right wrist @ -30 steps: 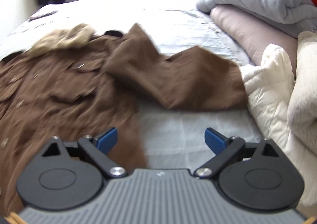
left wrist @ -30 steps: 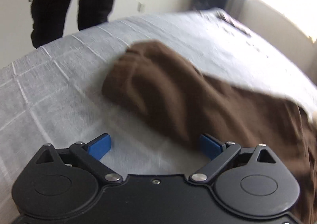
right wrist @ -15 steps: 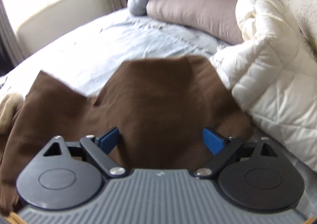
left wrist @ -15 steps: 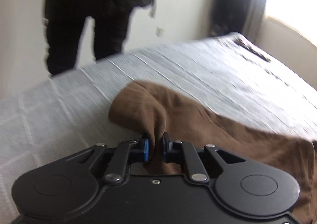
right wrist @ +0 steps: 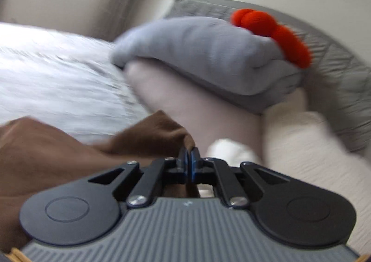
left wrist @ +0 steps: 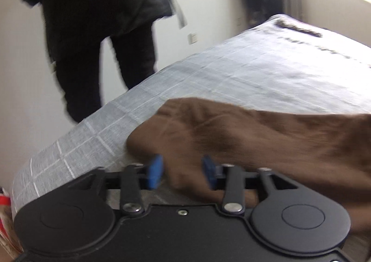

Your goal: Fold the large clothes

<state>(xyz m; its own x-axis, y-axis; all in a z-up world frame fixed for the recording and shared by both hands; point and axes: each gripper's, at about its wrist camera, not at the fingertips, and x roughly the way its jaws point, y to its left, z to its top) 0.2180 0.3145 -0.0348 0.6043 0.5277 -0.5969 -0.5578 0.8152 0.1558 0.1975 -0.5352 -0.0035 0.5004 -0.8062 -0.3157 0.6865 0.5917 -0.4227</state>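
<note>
- Brown woven-cloth garment (left wrist: 266, 141) lay spread across the bed with the pale grey checked cover (left wrist: 220, 71), one rumpled end near the bed's edge in the left wrist view.
- Left tongs (left wrist: 182, 172) stood parted, their blue pads (left wrist: 155, 173) well apart, with a fold of the brown garment bulging between them; motion blur hid whether either pad touched the cloth.
- Right tongs (right wrist: 189, 164) were pinched together on a raised corner of the same garment (right wrist: 153, 136), the blue pads nearly meeting with the cloth edge caught at their tips.
- From that pinch the brown cloth ran down and leftward across the lower left of the right wrist view, over the pale cover (right wrist: 58, 81).
- Behind the right tongs sat a pale pink pillow (right wrist: 185, 104) with a folded grey blanket (right wrist: 204, 53) on top, and a fuzzy orange-red plush item (right wrist: 273, 30) rested on the blanket.
- Cream quilted bedding (right wrist: 313, 150) lay just right of the pillow.
- Beside the far edge of the bed stood a person in a black jacket and black trousers (left wrist: 97, 25), seen from chest to calf.
- Dark flat object (left wrist: 299, 27) lay on the far corner of the bed, too blurred to identify.
</note>
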